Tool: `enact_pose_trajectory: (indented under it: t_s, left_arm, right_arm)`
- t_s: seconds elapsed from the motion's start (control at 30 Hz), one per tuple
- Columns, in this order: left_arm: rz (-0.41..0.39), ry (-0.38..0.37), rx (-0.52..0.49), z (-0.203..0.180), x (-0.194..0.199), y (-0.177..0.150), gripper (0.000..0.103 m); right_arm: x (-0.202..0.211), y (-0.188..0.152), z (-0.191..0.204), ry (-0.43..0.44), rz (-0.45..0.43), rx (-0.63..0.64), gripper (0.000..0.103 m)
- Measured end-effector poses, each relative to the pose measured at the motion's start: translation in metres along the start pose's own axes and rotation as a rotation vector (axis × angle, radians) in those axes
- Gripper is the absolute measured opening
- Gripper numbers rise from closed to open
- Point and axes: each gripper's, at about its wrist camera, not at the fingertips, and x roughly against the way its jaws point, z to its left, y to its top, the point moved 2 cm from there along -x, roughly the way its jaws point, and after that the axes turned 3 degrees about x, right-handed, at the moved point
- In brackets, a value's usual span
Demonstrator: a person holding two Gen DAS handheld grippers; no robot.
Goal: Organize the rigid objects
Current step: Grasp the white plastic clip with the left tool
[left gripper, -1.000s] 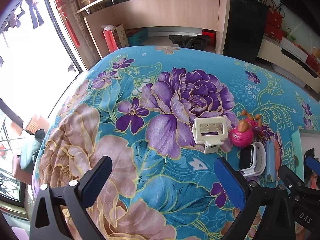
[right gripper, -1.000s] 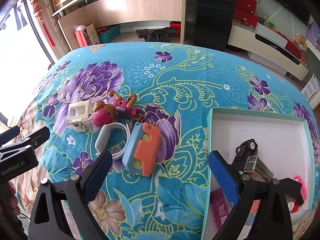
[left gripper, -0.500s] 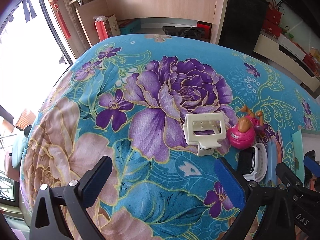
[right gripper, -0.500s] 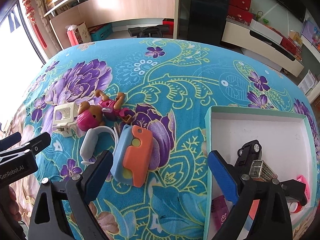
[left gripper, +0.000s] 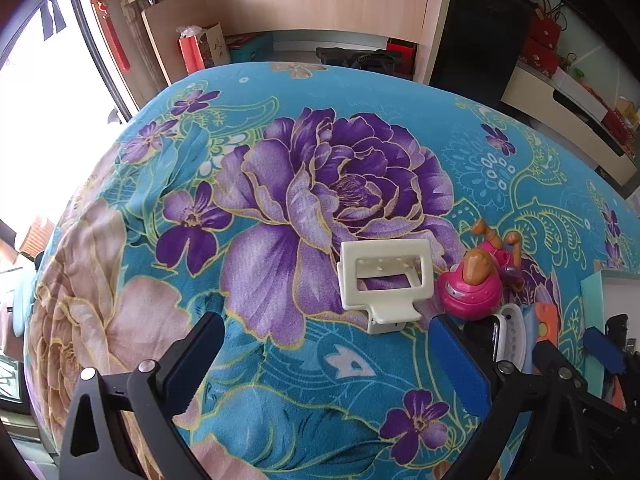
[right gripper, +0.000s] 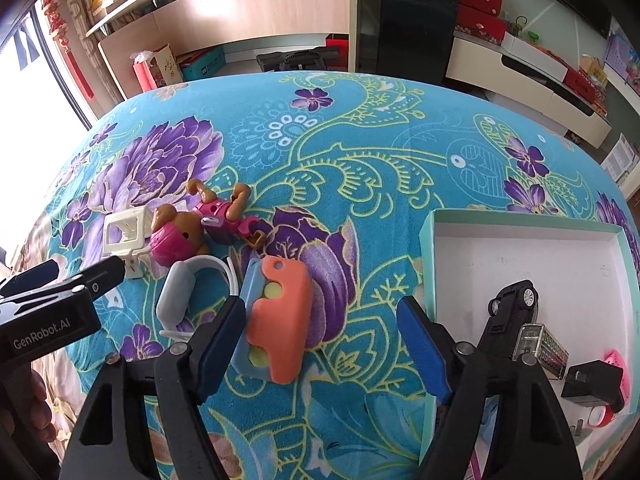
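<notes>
We note a cream hair clip, pink figure, watch and orange-blue toy clustered on the bedspread; black car inside the box.

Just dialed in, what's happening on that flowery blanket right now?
A person is tidying toys into the box. The right gripper, jaws just narrowing but gripping nothing, flanks the orange-and-blue toy. The left gripper, open and empty, faces the white clip. A toy car already lies in the box.

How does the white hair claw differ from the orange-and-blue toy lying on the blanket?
The white hair claw is one pale colour and an open frame you can see through; the orange-and-blue toy is two-coloured and solid. The claw lies far left beside the pink figure; the toy lies nearer the box. Both rest loose on the blanket.
</notes>
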Motion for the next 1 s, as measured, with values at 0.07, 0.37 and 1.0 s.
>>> enact_pose_trajectory:
  t_s: [0.07,0.37,1.0]
  left_arm:
    - [-0.001,-0.004,-0.003,-0.003,-0.003,0.000,0.103]
    - [-0.001,-0.009,0.008,-0.011,-0.019,0.008,0.103]
    - [-0.016,-0.075,-0.004,-0.015,-0.020,0.008,0.056]
  right_arm:
    - [-0.004,0.000,0.000,0.028,0.006,-0.010,0.077]
    - [-0.010,0.000,-0.001,0.063,0.011,-0.019,0.074]
    - [-0.008,-0.003,0.000,0.089,0.014,-0.015,0.063]
